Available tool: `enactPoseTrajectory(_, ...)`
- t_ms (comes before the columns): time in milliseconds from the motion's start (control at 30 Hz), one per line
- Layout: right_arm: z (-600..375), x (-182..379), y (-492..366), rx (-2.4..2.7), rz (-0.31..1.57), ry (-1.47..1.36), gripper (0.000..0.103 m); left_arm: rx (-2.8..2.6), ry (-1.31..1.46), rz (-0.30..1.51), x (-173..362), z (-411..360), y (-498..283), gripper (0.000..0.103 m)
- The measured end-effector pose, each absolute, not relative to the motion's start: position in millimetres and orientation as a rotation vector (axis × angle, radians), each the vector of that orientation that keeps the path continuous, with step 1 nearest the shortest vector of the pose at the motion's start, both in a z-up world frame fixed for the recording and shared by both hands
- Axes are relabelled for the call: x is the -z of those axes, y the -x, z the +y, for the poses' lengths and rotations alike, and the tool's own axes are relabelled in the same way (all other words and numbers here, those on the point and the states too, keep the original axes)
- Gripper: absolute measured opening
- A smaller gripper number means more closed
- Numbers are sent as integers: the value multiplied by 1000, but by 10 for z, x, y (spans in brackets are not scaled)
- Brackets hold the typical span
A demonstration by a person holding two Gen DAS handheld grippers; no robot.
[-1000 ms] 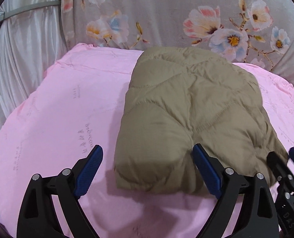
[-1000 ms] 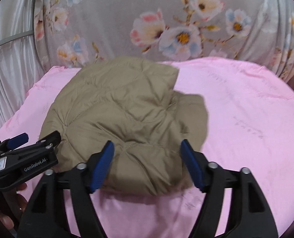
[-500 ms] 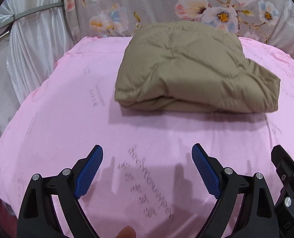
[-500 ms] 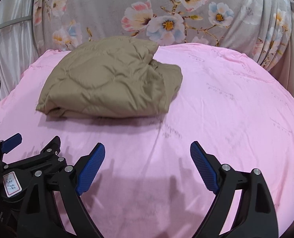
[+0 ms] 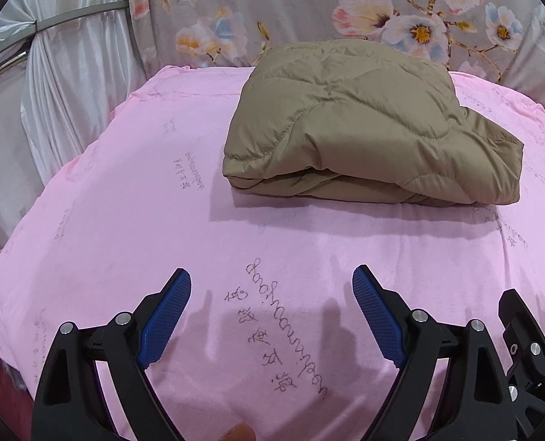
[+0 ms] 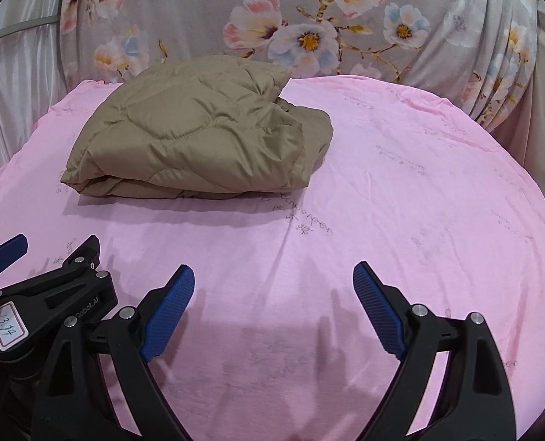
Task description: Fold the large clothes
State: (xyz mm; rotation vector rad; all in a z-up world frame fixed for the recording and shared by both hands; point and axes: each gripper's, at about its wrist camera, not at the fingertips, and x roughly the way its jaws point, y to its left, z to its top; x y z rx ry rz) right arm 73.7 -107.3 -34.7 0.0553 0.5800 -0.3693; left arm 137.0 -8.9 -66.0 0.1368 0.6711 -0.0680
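Observation:
An olive-brown quilted jacket (image 5: 364, 125) lies folded in a thick bundle on the pink sheet (image 5: 125, 220), toward the far side. It also shows in the right wrist view (image 6: 199, 132), at the far left. My left gripper (image 5: 271, 279) is open and empty, hovering over the sheet well short of the jacket. My right gripper (image 6: 273, 273) is open and empty too, over bare sheet to the right of the jacket. The left gripper's body (image 6: 48, 294) shows at the lower left of the right wrist view.
A grey floral cloth (image 5: 346, 7) hangs behind the bed. White curtain (image 5: 63, 84) and a metal rail (image 5: 78, 18) stand at the left. The pink sheet (image 6: 419, 202) carries printed script and drops off at its left and right edges.
Both grippers have pulled back from the jacket's near edge toward me. The jacket now lies alone, farther away in both views, and has not shifted.

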Motion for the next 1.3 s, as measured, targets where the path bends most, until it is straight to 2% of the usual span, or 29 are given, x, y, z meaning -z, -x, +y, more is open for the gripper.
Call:
enactPoseTrajectory(600, -1036, 346, -740, 338, 569, -48, 84, 45, -115, 640, 614, -20, -1327, 85)
enactPoseTrajectory(1300, -1004, 362, -748, 340, 573, -47, 83, 53, -119, 639, 617, -23, -1331, 78)
